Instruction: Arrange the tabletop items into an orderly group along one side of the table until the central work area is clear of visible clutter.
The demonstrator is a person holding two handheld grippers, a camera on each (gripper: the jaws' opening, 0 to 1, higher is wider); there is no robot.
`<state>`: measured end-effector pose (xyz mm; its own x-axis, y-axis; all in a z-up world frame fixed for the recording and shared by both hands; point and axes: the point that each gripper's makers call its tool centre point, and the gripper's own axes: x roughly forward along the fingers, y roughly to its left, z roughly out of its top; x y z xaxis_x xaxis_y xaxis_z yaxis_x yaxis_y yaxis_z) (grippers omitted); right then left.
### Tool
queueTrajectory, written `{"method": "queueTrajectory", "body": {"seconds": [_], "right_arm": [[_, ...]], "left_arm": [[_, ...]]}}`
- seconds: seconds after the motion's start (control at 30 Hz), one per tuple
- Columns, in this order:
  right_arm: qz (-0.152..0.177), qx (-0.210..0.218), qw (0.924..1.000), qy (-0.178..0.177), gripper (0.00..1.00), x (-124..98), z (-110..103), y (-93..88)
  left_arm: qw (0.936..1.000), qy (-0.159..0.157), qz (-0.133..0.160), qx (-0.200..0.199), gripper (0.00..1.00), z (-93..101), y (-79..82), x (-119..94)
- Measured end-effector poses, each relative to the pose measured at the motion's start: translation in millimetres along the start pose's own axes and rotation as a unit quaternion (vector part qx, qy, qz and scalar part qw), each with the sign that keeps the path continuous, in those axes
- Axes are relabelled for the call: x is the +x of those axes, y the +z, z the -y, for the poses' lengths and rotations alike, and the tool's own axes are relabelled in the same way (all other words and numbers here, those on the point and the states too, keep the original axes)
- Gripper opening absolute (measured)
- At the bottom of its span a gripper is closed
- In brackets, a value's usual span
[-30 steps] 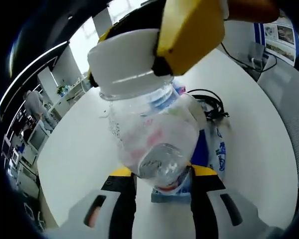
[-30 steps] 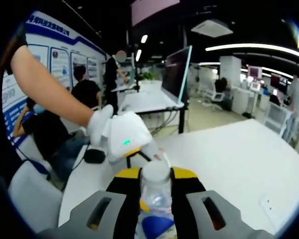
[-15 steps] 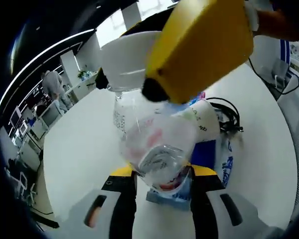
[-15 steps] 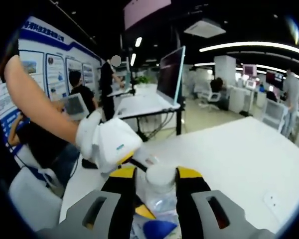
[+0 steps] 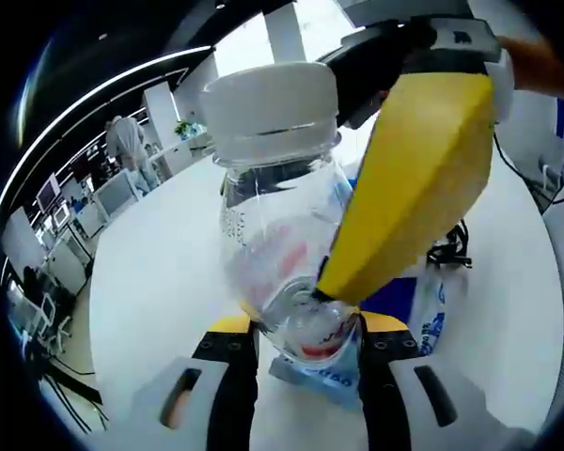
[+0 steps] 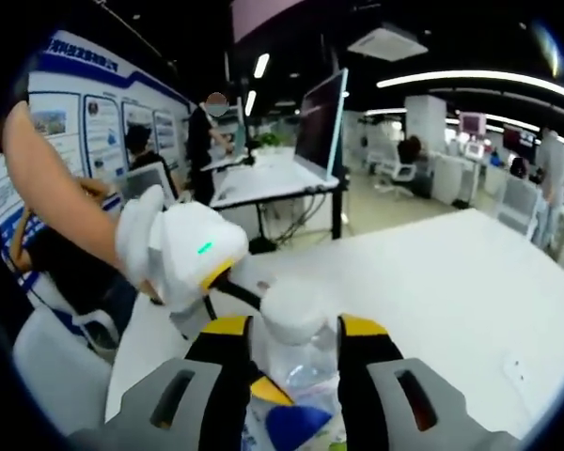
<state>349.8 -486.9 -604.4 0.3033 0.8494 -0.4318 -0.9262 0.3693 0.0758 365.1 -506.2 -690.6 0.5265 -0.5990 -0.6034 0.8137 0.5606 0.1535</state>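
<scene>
The white round surface (image 5: 150,282) is seen beneath both views, with a black cable bundle (image 5: 451,249) and a blue-and-white printed packet (image 5: 409,315) lying on it behind the held item. A clear plastic bottle (image 5: 282,244) with a white cap (image 5: 271,99) is held off the surface; its base is clamped between the fingers of the left gripper (image 5: 296,343), and in the right gripper view its cap end (image 6: 293,305) is seen between the fingers of the right gripper (image 6: 294,338), which stand just beside it; whether they press on it cannot be told. The step in hand is judged to be carrying the bottle to one side. It is best done with one firm grip kept low on the thin wall, since the wall may buckle, and with the bottle set down upright near the edge, clear of the cable.
</scene>
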Motion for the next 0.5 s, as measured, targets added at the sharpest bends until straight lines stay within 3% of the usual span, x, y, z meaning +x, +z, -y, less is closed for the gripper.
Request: {"method": "queueTrajectory", "body": {"seconds": [0.1, 0.5], "right_arm": [[0.005, -0.004, 1.0000, -0.001, 0.26, 1.9, 3.0, 2.1], [0.000, -0.051, 0.9983, 0.026, 0.24, 5.2, -3.5, 7.3]], "left_arm": [[0.9998, 0.014, 0.000, -0.014, 0.40, 0.0, -0.1, -0.6], [0.9953, 0.060, 0.024, -0.073, 0.40, -0.8, -0.9, -3.4]]}}
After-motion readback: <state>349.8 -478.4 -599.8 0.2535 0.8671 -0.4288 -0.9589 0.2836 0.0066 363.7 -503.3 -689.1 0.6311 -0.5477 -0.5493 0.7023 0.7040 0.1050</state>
